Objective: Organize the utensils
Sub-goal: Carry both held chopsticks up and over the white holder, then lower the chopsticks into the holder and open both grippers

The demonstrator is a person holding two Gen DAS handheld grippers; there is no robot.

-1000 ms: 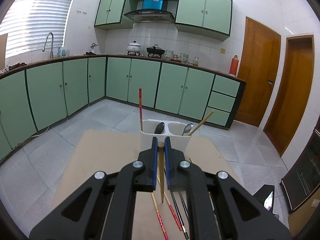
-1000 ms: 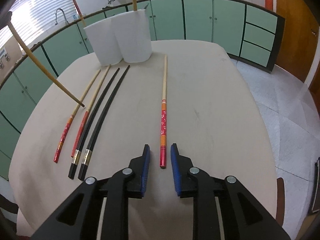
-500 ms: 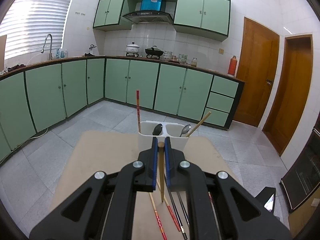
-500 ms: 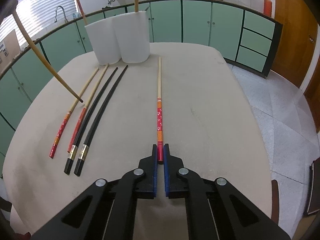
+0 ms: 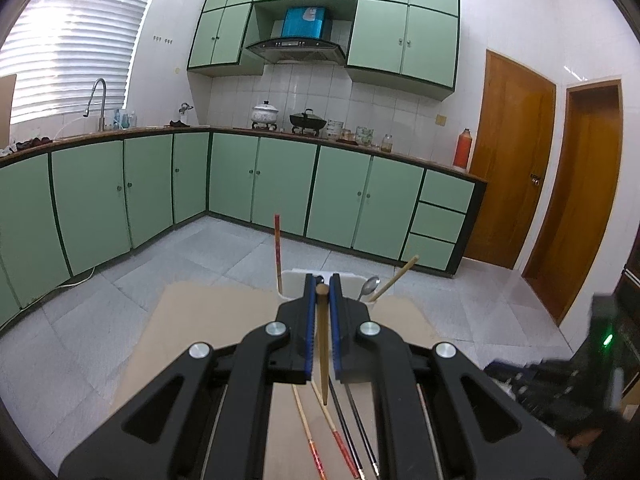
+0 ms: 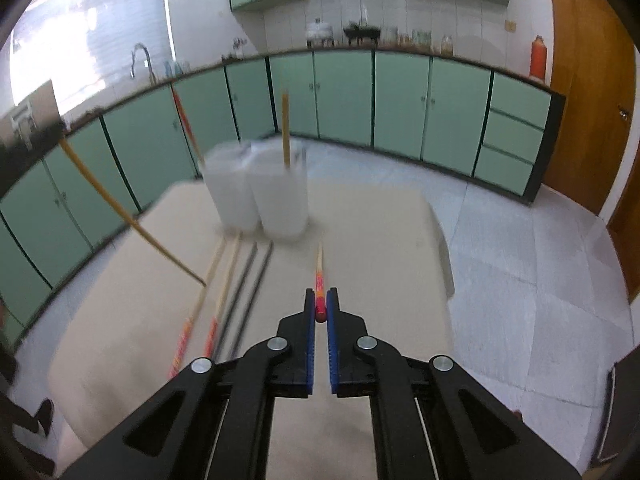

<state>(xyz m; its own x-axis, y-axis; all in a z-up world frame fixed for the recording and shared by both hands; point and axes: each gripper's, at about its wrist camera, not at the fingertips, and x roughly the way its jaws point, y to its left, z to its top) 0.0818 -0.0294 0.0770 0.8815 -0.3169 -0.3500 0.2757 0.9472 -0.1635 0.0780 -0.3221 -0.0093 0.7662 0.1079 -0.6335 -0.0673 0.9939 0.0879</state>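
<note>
My left gripper [image 5: 321,286] is shut on a plain wooden chopstick [image 5: 322,344] and holds it above the table, point down; it also shows in the right wrist view [image 6: 132,220]. The white two-cup utensil holder [image 5: 294,280] stands just beyond, with a red-ended chopstick [image 5: 277,252], a spoon [image 5: 369,286] and a wooden chopstick [image 5: 396,278] in it. My right gripper [image 6: 320,300] is shut on the red end of a red-patterned chopstick [image 6: 319,280], lifted and pointing toward the holder [image 6: 264,196].
Two red-ended chopsticks [image 6: 208,300] and two black chopsticks [image 6: 248,292] lie side by side on the beige table [image 6: 380,248], left of my right gripper. Green kitchen cabinets [image 5: 280,184] ring the room behind.
My right gripper closed on the red-patterned chopstick and lifted it off the table. My left gripper moved closer to the holder with its wooden chopstick.
</note>
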